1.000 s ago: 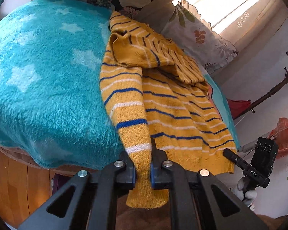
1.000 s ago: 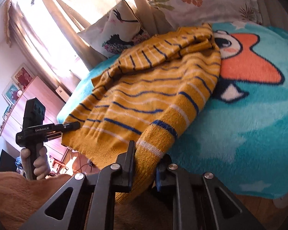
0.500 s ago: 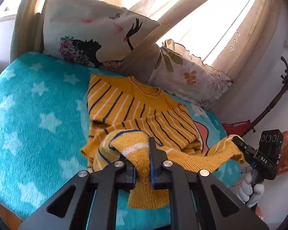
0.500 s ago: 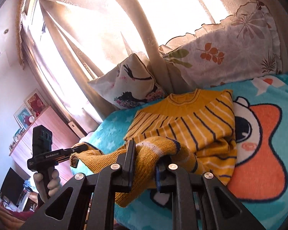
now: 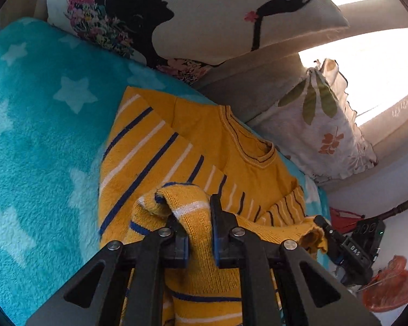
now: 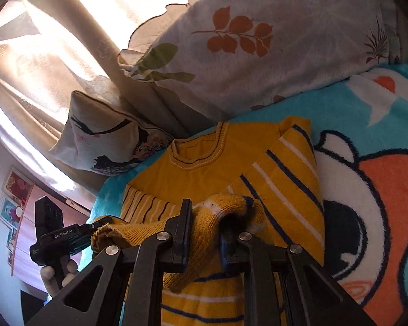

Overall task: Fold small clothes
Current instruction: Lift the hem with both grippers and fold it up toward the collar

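- Left wrist view: the left gripper is seen from behind, its jaws clamped on a bunched fold of the yellow striped sweater.
- The sweater is spread on a turquoise blanket with pale stars; its neckline points toward the pillows and its striped sleeve is laid across the body on the left side.
- The lower hem is lifted off the blanket and is stretched between the two grippers.
- A pillow with a black silhouette print is propped behind the sweater, and a leaf-print pillow lies to its right, just beside the sweater's shoulder.
- The right gripper is seen at the lower right edge, its tip buried in the hem; its jaws are closed on that cloth.

- Right wrist view: the right gripper is shown with its jaws clamped on a bunched piece of the sweater.
- The neckline faces the pillows, and a striped sleeve is folded over the body on the right side.
- The blanket carries an orange, white and dark cartoon pattern beside the sweater.
- The leaf-print pillow and the silhouette pillow are leaned against a sunlit curtain.
- The left gripper is seen at the lower left, held in a hand, its jaws closed on the hem corner.
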`<state>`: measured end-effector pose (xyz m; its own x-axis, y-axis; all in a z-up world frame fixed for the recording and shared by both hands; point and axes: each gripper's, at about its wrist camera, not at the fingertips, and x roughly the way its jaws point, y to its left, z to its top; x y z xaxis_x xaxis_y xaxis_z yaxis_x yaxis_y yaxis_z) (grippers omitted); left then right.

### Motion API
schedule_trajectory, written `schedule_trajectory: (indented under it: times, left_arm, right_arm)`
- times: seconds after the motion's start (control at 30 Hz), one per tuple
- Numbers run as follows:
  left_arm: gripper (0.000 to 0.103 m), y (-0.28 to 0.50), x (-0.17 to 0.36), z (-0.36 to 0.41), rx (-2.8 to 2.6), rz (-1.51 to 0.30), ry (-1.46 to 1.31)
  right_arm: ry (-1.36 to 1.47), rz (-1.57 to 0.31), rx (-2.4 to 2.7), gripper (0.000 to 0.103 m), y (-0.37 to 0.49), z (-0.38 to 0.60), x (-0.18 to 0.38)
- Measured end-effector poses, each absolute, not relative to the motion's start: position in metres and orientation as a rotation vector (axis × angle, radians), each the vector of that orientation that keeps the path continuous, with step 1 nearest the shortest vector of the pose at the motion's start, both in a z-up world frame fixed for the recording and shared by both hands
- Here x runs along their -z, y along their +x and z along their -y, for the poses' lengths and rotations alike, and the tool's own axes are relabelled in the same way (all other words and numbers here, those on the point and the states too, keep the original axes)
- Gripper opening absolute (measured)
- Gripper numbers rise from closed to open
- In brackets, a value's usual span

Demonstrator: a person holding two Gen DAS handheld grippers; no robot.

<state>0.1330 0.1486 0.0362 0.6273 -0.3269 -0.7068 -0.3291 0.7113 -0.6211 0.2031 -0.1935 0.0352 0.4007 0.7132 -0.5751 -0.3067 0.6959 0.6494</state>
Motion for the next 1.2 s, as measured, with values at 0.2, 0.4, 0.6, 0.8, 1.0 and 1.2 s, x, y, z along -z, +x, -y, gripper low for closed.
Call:
schedule_trajectory:
  times: [0.2, 0.4, 0.6, 0.8, 1.0, 1.2]
  left_arm:
    - [0.020, 0.158, -0.012, -0.170, 0.046, -0.916, -1.002]
    - [0.051, 0.158, -0.001, -0.197, 0.120, -0.810, -1.219]
    - [0.053, 0.153, -0.010, -0.218, 0.035, -0.781, -1.183]
    - [0.054, 0.142, -0.019, -0.215, -0.038, -0.849, -1.036]
    - [0.056, 0.125, -0.047, -0.180, -0.073, -0.904, -0.663]
    - [0.058, 0.122, -0.051, -0.134, -0.137, -0.956, -0.310]
  right_arm:
    - [0.631, -1.026, -0.652, 0.040, 0.244, 0.193, -0.007]
    - [0.776, -1.058, -0.655, 0.047, 0.268, 0.195, 0.014]
    - [0.867, -1.053, -0.671, 0.052, 0.278, 0.206, 0.020]
    - [0.956, -0.968, -0.602, 0.069, 0.283, 0.228, 0.011]
    - [0.759, -0.928, -0.589, 0.070, 0.258, 0.233, -0.021]
    - [0.616, -0.947, -0.590, 0.071, 0.217, 0.236, -0.023]
